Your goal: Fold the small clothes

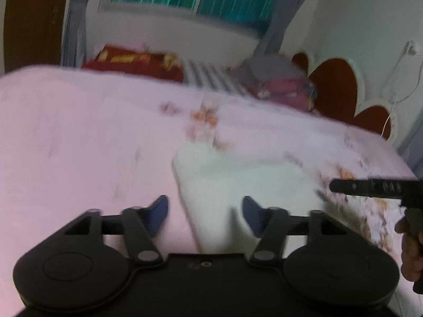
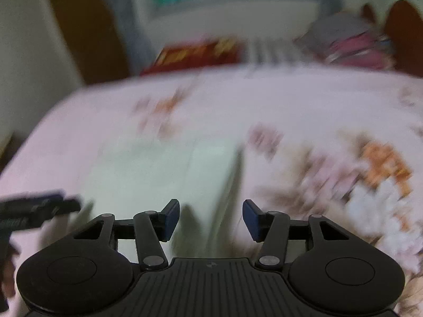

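A pale white garment [image 1: 238, 182] lies flat on the pink floral bedsheet [image 1: 79, 132], folded into a rough rectangle; the views are blurred. My left gripper [image 1: 205, 212] is open and empty, just above the garment's near left edge. The right gripper shows at the right edge of the left wrist view [image 1: 370, 187]. In the right wrist view the garment [image 2: 164, 169] lies ahead. My right gripper [image 2: 210, 219] is open and empty over its near right edge. The left gripper shows at the left edge of that view [image 2: 39, 206].
At the far side of the bed lie a red patterned cloth [image 1: 132, 62], a striped cloth [image 1: 211, 78] and a stack of grey and pink clothes [image 1: 277, 82]. A red and white headboard [image 1: 343, 89] stands at the right. A window with curtains is behind.
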A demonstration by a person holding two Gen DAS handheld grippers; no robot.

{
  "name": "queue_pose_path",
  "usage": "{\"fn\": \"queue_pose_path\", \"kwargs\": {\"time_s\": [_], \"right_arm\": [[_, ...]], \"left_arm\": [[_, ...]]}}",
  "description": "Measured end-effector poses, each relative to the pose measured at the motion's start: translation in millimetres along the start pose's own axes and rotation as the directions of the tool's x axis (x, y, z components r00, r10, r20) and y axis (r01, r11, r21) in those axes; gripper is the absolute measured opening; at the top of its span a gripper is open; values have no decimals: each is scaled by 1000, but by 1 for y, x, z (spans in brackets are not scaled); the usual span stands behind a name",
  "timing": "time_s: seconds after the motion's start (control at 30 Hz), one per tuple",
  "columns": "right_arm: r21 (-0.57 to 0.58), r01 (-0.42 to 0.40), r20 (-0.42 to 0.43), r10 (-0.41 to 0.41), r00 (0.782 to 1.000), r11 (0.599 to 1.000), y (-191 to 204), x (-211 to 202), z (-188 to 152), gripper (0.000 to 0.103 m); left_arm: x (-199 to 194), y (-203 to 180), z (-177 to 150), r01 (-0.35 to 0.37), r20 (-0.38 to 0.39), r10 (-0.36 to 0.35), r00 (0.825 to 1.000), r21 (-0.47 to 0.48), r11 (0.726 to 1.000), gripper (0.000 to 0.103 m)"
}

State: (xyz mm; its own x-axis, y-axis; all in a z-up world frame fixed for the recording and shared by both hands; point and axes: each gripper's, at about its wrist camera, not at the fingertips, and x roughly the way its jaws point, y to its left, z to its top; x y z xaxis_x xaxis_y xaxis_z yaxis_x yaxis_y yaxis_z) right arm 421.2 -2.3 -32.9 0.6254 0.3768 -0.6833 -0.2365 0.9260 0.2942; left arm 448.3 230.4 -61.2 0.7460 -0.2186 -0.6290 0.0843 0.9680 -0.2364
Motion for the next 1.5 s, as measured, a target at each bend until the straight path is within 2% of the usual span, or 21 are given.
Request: {"fn": "queue_pose_path", "kwargs": {"time_s": [0.03,0.07,0.1,0.2,0.23,0.27,0.33,0.5,0.57,0.6,0.67,0.77,0.8,0.87,0.93,1.0,1.1,1.17,1.27,1.33,1.5], "right_arm": [[46,3,19,-4,1000,999,-3,1,8,52],[77,-11,26,9,1000,997,-2,9,18,39],[72,-24,20,23,1000,997,3,17,25,32],[-25,-54,-29,54,998,998,27,50,33,28],[-67,-42,-45,39,998,997,32,60,33,25],[-103,-24,-66,17,998,994,34,71,31,15],[-115,24,-109,-36,993,993,23,93,20,7],[-99,53,-98,-63,993,994,10,94,20,6],[-98,53,-60,-59,996,994,11,75,22,7],[-104,32,-25,-35,999,994,13,59,21,7],[-130,-36,-23,34,999,991,19,38,14,7],[-210,-90,-50,81,995,974,30,23,-8,7],[-234,-90,-71,75,995,968,32,25,-16,7],[-267,-5,-73,-15,997,964,30,38,-27,6],[-218,53,-54,-67,996,974,21,52,-28,6],[-165,67,-57,-77,995,984,12,55,-24,7],[-178,65,-59,-77,995,982,15,45,-22,7],[-189,34,-22,-39,999,981,19,24,-26,7],[-221,-45,-23,41,999,974,24,-4,-44,7],[-252,-85,-46,76,996,964,31,-14,-57,7],[-291,-124,-118,93,989,949,34,-22,-94,7]], "left_arm": [[8,-2,8,9,3,-9,1000,5,1000,46],[13,-2,13,20,4,-20,1000,12,1000,46],[21,-4,17,31,7,-31,1000,26,999,43],[46,-14,19,91,-21,-90,996,65,994,37],[57,-19,16,99,-50,-95,994,88,991,36],[69,-22,12,104,-105,-94,990,94,990,36],[71,-14,0,118,-100,-110,989,79,990,36],[58,-13,7,126,-102,-118,988,75,989,36],[41,-12,6,144,-75,-139,988,74,987,36],[33,-13,3,153,-62,-149,987,70,986,36],[14,-13,-9,171,-40,-169,985,68,983,36],[25,-20,-22,185,-90,-178,980,70,980,36],[34,-21,-24,184,-106,-176,979,71,980,35],[43,-27,-29,180,-110,-170,979,92,979,35],[45,-32,-29,168,-107,-158,982,97,981,35],[38,-32,-30,166,-102,-157,982,80,983,35],[11,-30,-42,169,-70,-165,984,68,983,35],[-6,-29,-53,159,-55,-155,986,59,986,35],[-29,-32,-74,124,-32,-123,992,52,991,35],[-41,-36,-88,96,-25,-94,995,52,994,35],[-56,-47,-112,45,-44,-43,998,39,998,35]]}}
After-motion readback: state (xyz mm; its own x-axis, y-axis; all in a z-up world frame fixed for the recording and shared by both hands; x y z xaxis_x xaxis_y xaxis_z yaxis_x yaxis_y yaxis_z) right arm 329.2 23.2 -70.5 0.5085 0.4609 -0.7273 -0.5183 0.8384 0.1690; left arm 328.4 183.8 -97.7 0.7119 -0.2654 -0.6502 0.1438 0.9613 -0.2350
